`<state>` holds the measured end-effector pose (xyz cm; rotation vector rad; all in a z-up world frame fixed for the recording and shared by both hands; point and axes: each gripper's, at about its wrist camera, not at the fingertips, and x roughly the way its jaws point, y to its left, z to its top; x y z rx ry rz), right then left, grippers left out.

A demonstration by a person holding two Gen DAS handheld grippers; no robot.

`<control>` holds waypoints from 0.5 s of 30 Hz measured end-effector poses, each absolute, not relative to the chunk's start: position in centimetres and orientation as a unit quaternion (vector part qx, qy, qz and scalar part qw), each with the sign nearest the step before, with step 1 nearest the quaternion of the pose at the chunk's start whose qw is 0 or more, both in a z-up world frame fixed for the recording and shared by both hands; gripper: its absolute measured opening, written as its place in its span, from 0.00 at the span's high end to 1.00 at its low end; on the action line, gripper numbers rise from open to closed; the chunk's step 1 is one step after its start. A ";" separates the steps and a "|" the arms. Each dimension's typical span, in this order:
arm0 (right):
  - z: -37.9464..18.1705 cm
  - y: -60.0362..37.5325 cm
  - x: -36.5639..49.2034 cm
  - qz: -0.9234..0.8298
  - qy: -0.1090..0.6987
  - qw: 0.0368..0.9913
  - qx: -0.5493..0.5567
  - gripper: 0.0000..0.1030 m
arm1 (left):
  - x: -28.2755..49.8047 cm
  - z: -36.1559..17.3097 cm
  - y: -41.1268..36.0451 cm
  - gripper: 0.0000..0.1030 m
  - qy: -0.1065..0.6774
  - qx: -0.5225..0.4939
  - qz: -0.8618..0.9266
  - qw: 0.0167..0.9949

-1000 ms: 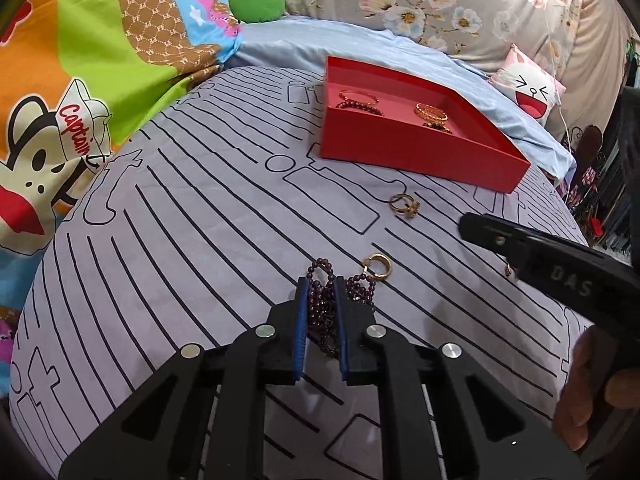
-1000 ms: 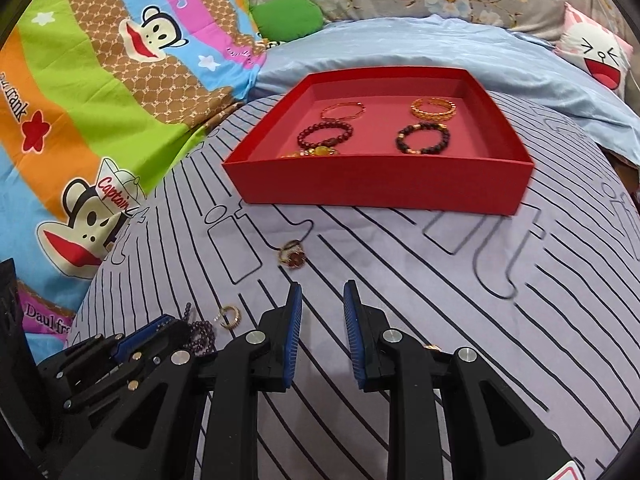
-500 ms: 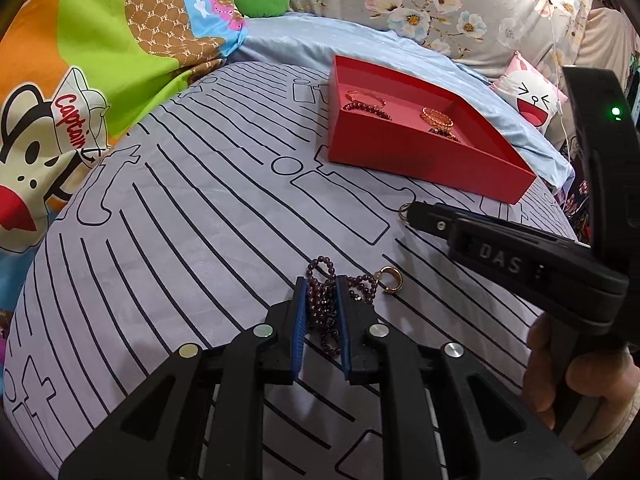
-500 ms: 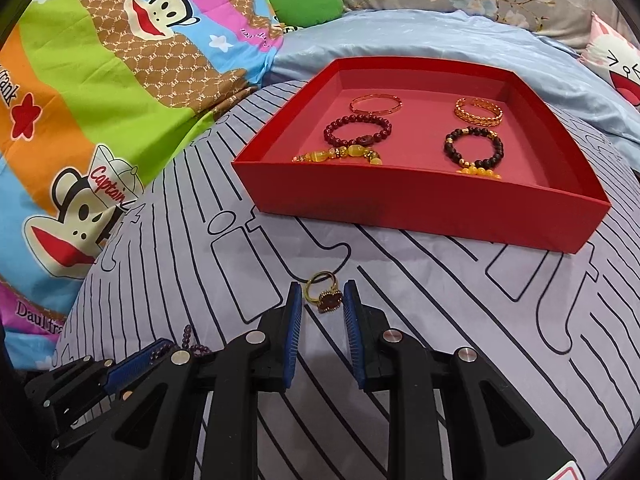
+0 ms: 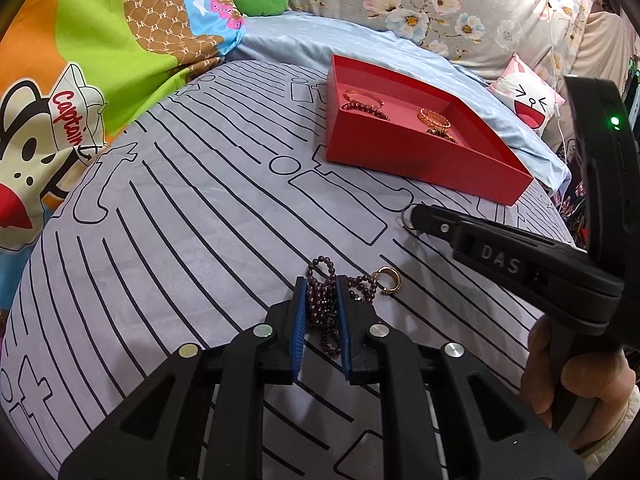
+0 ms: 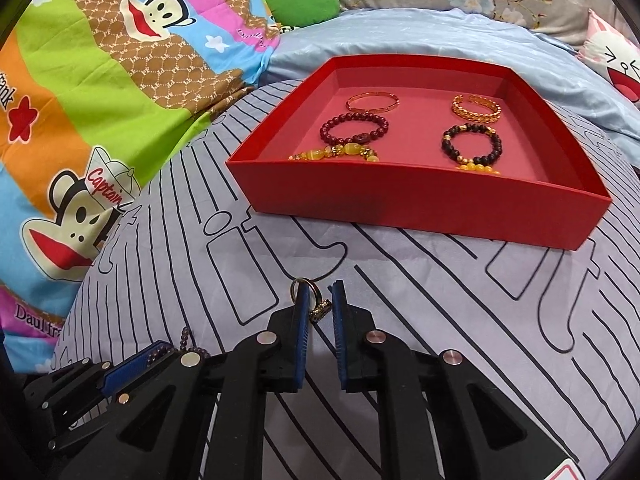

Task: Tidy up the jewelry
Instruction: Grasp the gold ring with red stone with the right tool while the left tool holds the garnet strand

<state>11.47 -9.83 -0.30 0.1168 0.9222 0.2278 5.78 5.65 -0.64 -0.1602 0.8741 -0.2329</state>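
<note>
My left gripper is shut on a strand of dark red beads lying bunched on the grey striped sheet. A small gold hoop rests just right of the beads. My right gripper is closing, and its pads pinch a gold ring that stands on edge between them. In the left wrist view the right gripper reaches in from the right, held by a hand. Beyond it stands the red tray with several bracelets inside.
A bright cartoon quilt lies along the left. A light blue sheet and a floral cover rise behind the tray. A green cushion and a pink face pillow sit at the back.
The right gripper moved forward over the ring and narrowed its jaws onto it; the ring now stands on edge. The left gripper stayed on the beads.
</note>
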 end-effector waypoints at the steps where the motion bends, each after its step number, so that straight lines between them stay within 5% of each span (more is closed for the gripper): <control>1: -0.2 -10.0 11.3 0.108 0.443 0.888 0.059 0.89 | 5.8 -0.6 5.7 0.87 0.422 -0.077 -0.112 0.896; 15: 3.7 -15.6 7.7 0.074 0.407 0.905 0.102 0.89 | 6.0 2.1 5.2 0.94 0.407 -0.087 -0.125 0.901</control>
